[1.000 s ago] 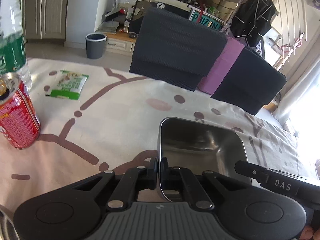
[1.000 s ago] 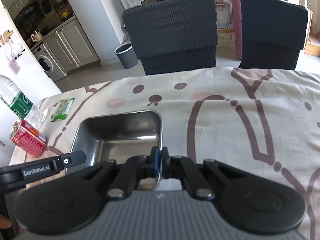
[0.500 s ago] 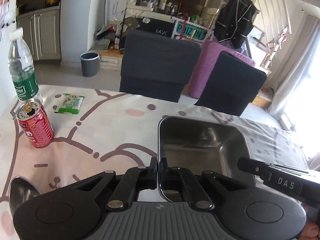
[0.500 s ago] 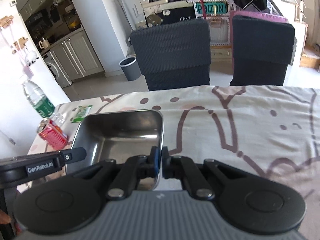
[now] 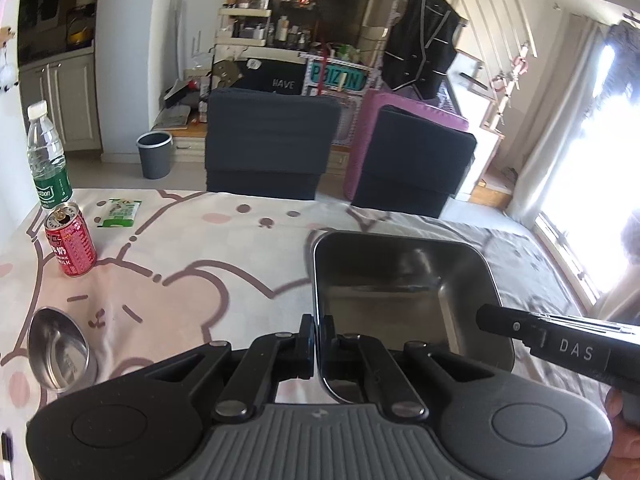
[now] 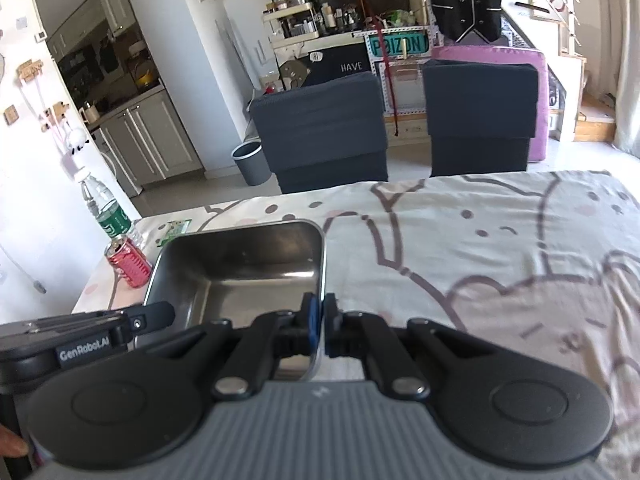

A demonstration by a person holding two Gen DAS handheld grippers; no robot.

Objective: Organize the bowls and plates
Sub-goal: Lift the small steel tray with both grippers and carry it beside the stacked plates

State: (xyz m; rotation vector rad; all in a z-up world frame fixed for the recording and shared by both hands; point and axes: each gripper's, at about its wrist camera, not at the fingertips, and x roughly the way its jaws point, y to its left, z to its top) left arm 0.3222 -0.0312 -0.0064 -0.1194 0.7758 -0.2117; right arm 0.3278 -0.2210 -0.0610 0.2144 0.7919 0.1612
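Observation:
A square stainless steel pan (image 5: 400, 292) hangs above the table, held between both grippers. My left gripper (image 5: 318, 326) is shut on the pan's left wall. The pan (image 6: 244, 276) shows in the right wrist view too, where my right gripper (image 6: 319, 306) is shut on its right wall. Each view catches the other gripper's black body at the pan's opposite side. A small round steel bowl (image 5: 60, 350) rests on the tablecloth at the lower left of the left wrist view.
A red drink can (image 5: 70, 246), a water bottle (image 5: 46, 156) and a green snack packet (image 5: 120, 212) stand near the table's left edge. Two dark chairs (image 5: 272, 148) line the far side. The patterned tablecloth (image 6: 500, 248) stretches out to the right.
Both grippers have lifted the pan up and drawn it back from the far edge. More of the table now shows, and the round bowl has come into view at the left.

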